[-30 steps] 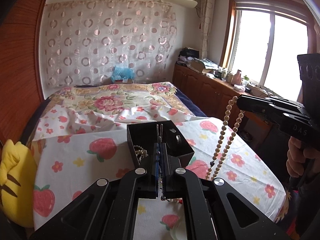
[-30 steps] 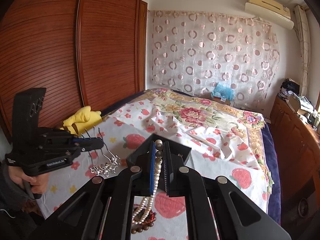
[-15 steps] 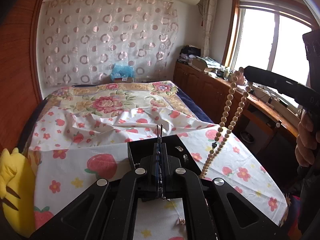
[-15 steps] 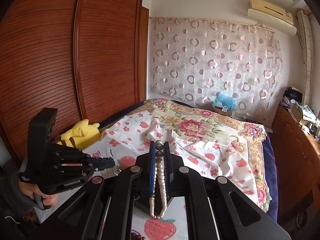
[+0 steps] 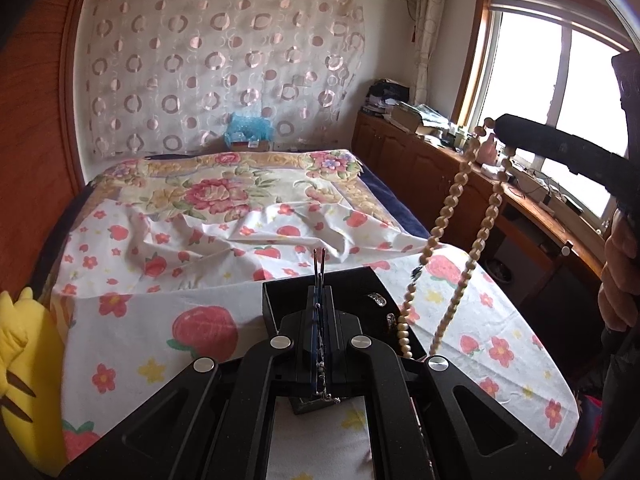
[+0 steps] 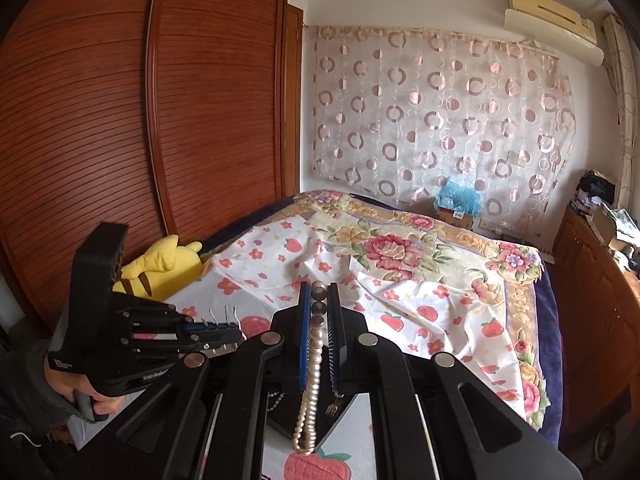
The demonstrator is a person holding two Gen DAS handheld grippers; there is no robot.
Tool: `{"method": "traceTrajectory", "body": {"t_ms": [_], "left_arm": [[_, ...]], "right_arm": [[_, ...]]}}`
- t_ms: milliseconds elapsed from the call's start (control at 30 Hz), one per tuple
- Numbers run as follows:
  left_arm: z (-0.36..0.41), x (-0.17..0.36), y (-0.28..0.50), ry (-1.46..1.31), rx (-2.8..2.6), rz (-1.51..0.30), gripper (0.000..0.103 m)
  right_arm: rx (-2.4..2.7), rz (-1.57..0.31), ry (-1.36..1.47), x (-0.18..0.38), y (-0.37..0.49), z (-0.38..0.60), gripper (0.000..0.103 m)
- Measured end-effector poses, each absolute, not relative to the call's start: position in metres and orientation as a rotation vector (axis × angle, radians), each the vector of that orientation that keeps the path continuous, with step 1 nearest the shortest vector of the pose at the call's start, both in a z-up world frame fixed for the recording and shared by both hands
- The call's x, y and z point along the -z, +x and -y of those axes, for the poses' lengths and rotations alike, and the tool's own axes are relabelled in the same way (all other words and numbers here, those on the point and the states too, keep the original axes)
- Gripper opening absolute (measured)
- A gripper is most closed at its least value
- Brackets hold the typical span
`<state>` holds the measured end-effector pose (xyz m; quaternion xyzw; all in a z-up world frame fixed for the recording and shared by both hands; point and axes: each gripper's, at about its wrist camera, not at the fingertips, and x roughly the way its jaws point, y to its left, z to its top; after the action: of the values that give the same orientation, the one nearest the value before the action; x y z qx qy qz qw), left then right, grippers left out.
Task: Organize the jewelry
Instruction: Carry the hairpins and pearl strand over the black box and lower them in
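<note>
My left gripper (image 5: 319,294) is shut on a silver hair comb (image 5: 320,264) whose thin prongs stick out past the fingertips. Right under it on the bed lies an open black jewelry box (image 5: 272,300) with a ring (image 5: 376,299) inside. My right gripper (image 6: 319,300) is shut on a pearl necklace (image 6: 310,400) that hangs in a long loop. In the left wrist view the right gripper (image 5: 500,128) is at the upper right, and the necklace (image 5: 448,212) dangles down to the box's right side. The left gripper (image 6: 236,332) shows low at the left in the right wrist view.
The bed wears a strawberry-and-flower sheet (image 5: 160,280). A yellow plush toy (image 5: 24,360) lies at its left edge by the wooden wardrobe (image 6: 120,120). Wooden cabinets (image 5: 420,160) with clutter run under the window on the right. A hand (image 5: 620,272) holds the right gripper's handle.
The left gripper has slid over the black box, which now lies closer beneath it. The right gripper has risen, lifting the pearl necklace clear of the sheet beside the box.
</note>
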<state>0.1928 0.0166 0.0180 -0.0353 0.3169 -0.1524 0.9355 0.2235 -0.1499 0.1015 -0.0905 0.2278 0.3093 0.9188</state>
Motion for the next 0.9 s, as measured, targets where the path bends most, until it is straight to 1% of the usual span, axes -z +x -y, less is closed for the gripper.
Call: {"method": "traceTrajectory", "body": {"t_ms": [167, 300, 733, 900], "left_arm": [[-0.016, -0.011, 0.198, -0.072, 0.315, -0.664, 0.001], [-0.016, -0.005, 0.202, -0.072, 0.314, -0.677, 0.001], [-0.013, 0.009, 0.212, -0.065, 0.311, -0.712, 0.001], [-0.010, 0.013, 0.216, -0.058, 0.315, -0.725, 0.001]], "right_arm": [[-0.642, -0.460, -0.183, -0.105, 0.225, 0.150, 0.009], [-0.653, -0.497, -0.188, -0.093, 0.231, 0.146, 0.009], [-0.656, -0.737, -0.181, 0.007, 0.256, 0.129, 0.009], [-0.658, -0.761, -0.166, 0.021, 0.257, 0.129, 0.010]]}}
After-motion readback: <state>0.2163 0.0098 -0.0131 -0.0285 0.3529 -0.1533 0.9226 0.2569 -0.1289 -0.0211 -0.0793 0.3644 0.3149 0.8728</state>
